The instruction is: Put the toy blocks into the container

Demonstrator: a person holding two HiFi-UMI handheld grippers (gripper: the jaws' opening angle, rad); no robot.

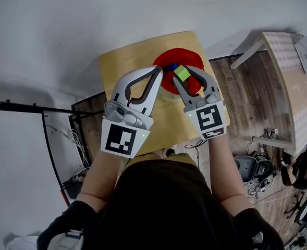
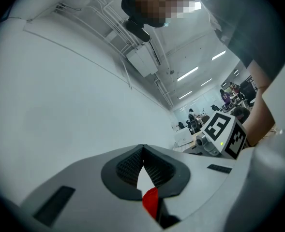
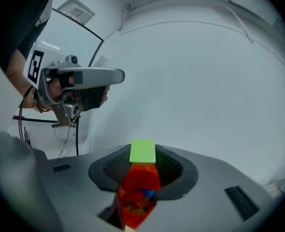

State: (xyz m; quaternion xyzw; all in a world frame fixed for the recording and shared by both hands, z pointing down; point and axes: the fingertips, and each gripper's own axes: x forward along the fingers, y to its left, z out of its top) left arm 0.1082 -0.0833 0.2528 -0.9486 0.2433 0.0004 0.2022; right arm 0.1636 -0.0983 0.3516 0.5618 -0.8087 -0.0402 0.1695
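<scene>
A dark shirt [image 1: 158, 202] fills the bottom of the head view, nearest the camera, with both forearms reaching out from it over a small wooden desk [image 1: 117, 66]. On the left, the left tool [image 2: 142, 150] is closed with nothing in it: its tips meet, and the gap behind them shows only pale wall and a sliver of red from the bowl beyond. It hangs just beside the bowl's left edge and has no part in the work at this moment. The red bowl [image 1: 196, 60] stands at the far side of the desk. Several blocks already lie in it: a blue one [image 1: 171, 66] shows in the head view, and the right gripper view looks down on blue, red and orange pieces at the bottom. On the right, the right tool [image 3: 142, 154] grips a green block [image 1: 182, 73] between its tips, and it holds the block straight over the bowl's opening, above the rim and clear of the pile. I judge the task to be well along, probably close to its end: most blocks are in, the green one only needs letting go, and no loose block shows on the bare desk, though the tools and arms hide part of it.
</scene>
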